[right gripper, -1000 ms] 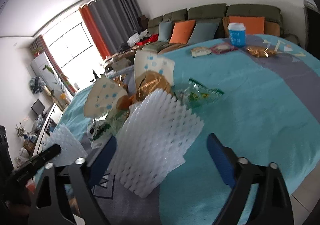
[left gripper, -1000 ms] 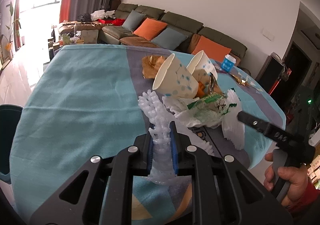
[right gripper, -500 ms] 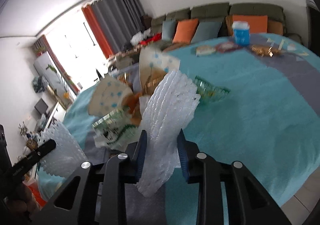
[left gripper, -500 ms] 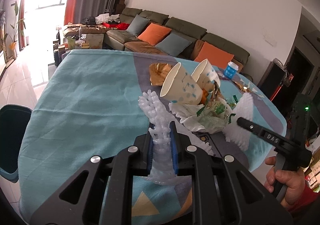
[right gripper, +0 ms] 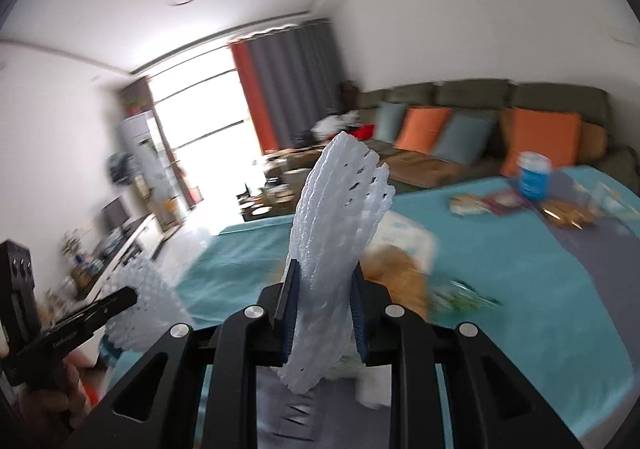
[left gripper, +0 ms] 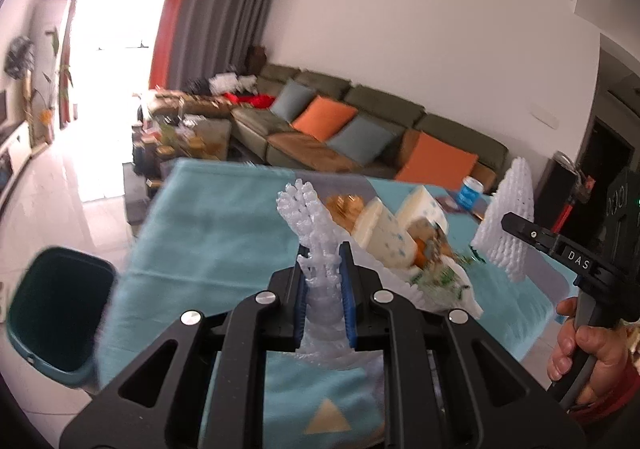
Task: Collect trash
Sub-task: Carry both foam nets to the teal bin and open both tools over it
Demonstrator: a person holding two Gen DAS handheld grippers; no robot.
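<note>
My left gripper (left gripper: 324, 269) is shut on a white foam net sleeve (left gripper: 310, 225) and holds it above the teal tablecloth (left gripper: 208, 233). My right gripper (right gripper: 322, 313) is shut on a second white foam net (right gripper: 340, 225), lifted off the table; it also shows in the left wrist view (left gripper: 510, 221). Two dotted paper cups (left gripper: 384, 237), a green wrapper (left gripper: 440, 277) and tissue lie in a pile on the table behind the left gripper. A dark teal bin (left gripper: 52, 313) stands on the floor at the left of the table.
A blue-and-white tub (right gripper: 534, 175), snack packets (right gripper: 484, 205) and a gold wrapper (right gripper: 568, 215) lie on the far side of the table. A sofa with orange and grey cushions (left gripper: 360, 129) stands behind. The table edge (left gripper: 136, 245) drops to tiled floor on the left.
My right gripper closed on the foam net and lifted it off the table. My left gripper rose and tilted up with its net, bringing the bin into view.
</note>
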